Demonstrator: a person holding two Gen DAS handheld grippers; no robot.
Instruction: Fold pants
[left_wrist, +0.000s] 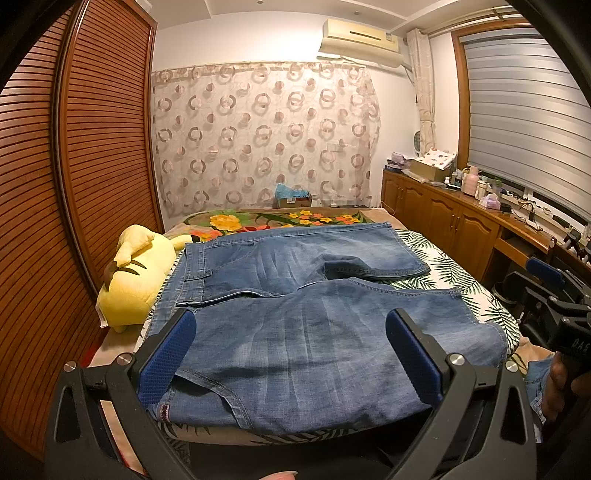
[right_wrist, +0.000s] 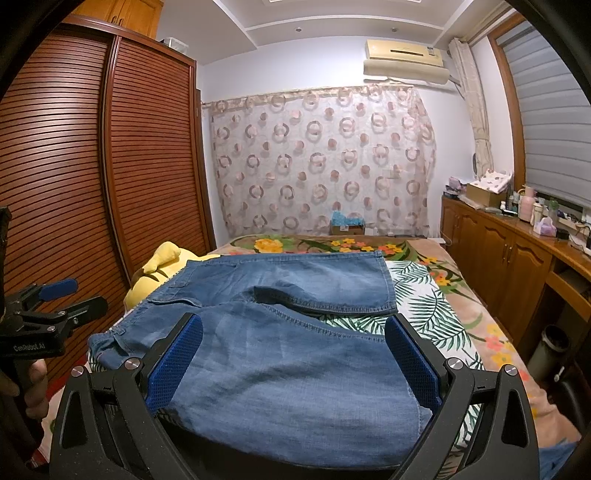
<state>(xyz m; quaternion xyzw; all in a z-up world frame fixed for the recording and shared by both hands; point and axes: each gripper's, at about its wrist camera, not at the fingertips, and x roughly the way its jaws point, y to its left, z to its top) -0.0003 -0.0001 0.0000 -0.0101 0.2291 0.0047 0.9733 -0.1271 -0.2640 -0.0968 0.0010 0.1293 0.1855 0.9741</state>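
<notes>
**2 grippers held wide over denim**

2 grippers were seen above the bed (left_wrist: 443, 254). The pants (left_wrist: 295, 314) were laid flat across it, beside a yellow plush toy (left_wrist: 136, 273). The left gripper (left_wrist: 291, 354) was spread wide, nothing gripped. The right gripper (right_wrist: 293, 363) was likewise opened wide, empty, over the nearer leg.

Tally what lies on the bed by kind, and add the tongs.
Denim pants: 1
Yellow plush toy: 1
Floral blanket: 1
Leaf-print sheet: 1
Tongs: 2, left tongs and right tongs, both open over the pants
Total: 6
</notes>
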